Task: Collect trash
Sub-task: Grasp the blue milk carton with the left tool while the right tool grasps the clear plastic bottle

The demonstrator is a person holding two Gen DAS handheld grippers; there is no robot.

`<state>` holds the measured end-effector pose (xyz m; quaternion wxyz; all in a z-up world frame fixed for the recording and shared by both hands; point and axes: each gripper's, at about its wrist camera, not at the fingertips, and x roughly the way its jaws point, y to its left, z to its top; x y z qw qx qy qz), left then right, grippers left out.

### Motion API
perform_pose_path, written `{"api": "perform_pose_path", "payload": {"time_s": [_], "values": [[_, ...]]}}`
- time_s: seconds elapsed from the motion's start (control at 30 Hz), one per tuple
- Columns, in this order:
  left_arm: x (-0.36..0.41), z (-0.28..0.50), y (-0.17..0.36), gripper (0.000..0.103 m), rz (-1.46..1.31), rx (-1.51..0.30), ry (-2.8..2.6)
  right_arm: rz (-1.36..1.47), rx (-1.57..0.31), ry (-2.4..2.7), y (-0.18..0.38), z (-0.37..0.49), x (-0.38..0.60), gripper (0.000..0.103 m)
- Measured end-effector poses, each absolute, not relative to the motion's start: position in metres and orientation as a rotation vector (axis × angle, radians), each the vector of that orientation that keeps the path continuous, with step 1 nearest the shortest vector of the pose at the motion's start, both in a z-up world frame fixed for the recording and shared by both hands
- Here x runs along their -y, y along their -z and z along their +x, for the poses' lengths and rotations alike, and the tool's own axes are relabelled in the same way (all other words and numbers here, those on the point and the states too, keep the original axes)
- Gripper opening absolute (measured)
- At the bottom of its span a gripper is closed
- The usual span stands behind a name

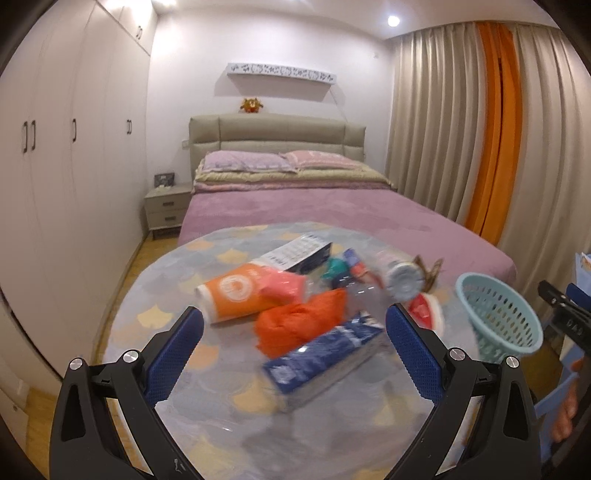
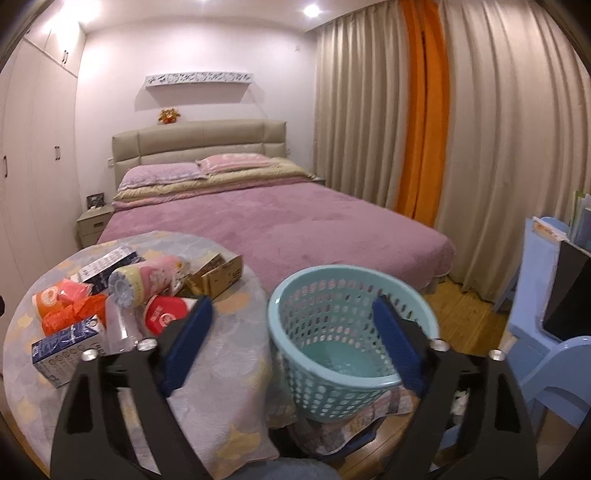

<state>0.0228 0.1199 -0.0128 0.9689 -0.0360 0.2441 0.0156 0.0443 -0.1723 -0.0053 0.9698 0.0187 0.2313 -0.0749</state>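
Ceiling spotlight bright; foreground motion-blurred (fisheye edges bent, vignetted).

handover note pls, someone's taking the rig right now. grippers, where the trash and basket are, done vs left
Left gripper: open, empty, over the trash pile.
Right gripper: open, empty, at the basket; one finger sits inside its rim.
Basket: tilted, just off the table edge, nothing inside.
On the table: blue carton, orange bag, orange cup, clear bottle, red lid, more behind.
Done: nothing collected. Left: the whole pile.
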Motion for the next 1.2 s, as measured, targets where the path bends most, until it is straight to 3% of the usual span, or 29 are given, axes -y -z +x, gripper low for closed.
{"api": "perform_pose_path", "payload": {"time_s": [0.07, 0.2, 0.63, 0.77, 1.13, 1.2], "values": [[-0.134, 0.032, 0.016, 0.096, -0.091, -0.513, -0.012, 0.037, -0.493, 0.126, 0.01, 0.051, 0.166, 0.062], [-0.152, 0.055, 0.027, 0.092, -0.118, -0.582, 0.043, 0.035, -0.535, 0.075, 0.018, 0.06, 0.154, 0.053], [-0.136, 0.082, 0.073, 0.088, -0.116, -0.762, 0.245, 0.024, -0.664, -0.253, 0.037, 0.094, 0.101, 0.052], [-0.128, 0.079, 0.077, 0.081, -0.091, -0.791, 0.296, 0.033, -0.726, -0.329, 0.048, 0.108, 0.087, 0.052], [-0.098, 0.097, 0.088, 0.077, 0.03, -0.864, 0.385, 0.055, -0.788, -0.39, 0.058, 0.133, 0.081, 0.052], [-0.094, 0.102, 0.092, 0.071, 0.034, -0.882, 0.392, 0.052, -0.793, -0.398, 0.06, 0.135, 0.08, 0.052]]}}
